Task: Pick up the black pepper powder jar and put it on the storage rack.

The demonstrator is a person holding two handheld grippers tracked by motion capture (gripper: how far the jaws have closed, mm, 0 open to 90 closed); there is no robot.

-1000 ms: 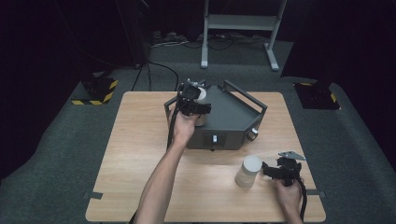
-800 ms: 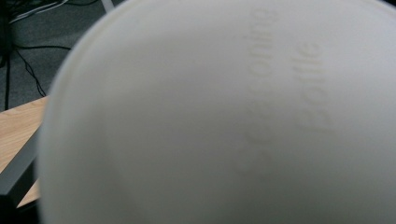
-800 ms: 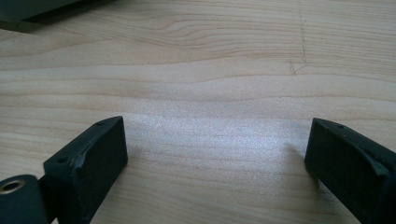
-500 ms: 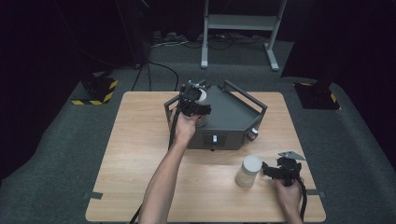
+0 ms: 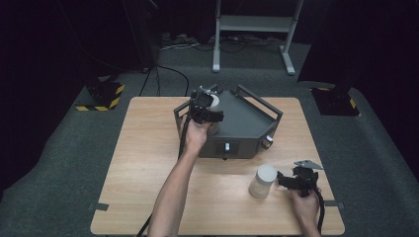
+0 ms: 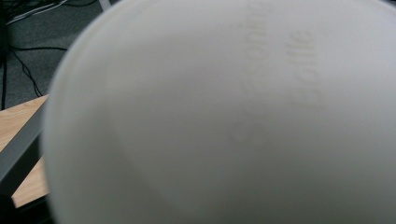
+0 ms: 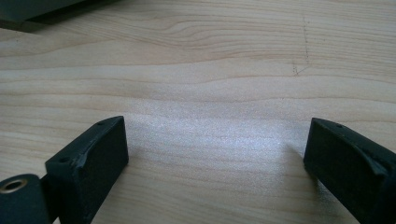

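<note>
My left gripper [image 5: 205,107] hangs over the left rear corner of a grey box-shaped device [image 5: 237,126] with rail handles. It is shut on a white bottle [image 5: 214,102]. In the left gripper view the bottle's pale wall [image 6: 210,121] sits very close to the camera, blurred, with faint raised lettering. A second white bottle [image 5: 263,181] stands upright on the wooden table [image 5: 143,163] at the front right. Just to its right, my right gripper [image 5: 285,180] rests low with its jaws wide apart. Bare wood lies between the right gripper's [image 7: 215,140] black jaws.
The device has a small front panel and a knob [image 5: 267,141] at its right front corner. Dark carpet surrounds the table. A yellow-and-black striped base [image 5: 103,94] and a metal stand [image 5: 252,29] lie beyond it, with cables [image 5: 163,74] on the floor.
</note>
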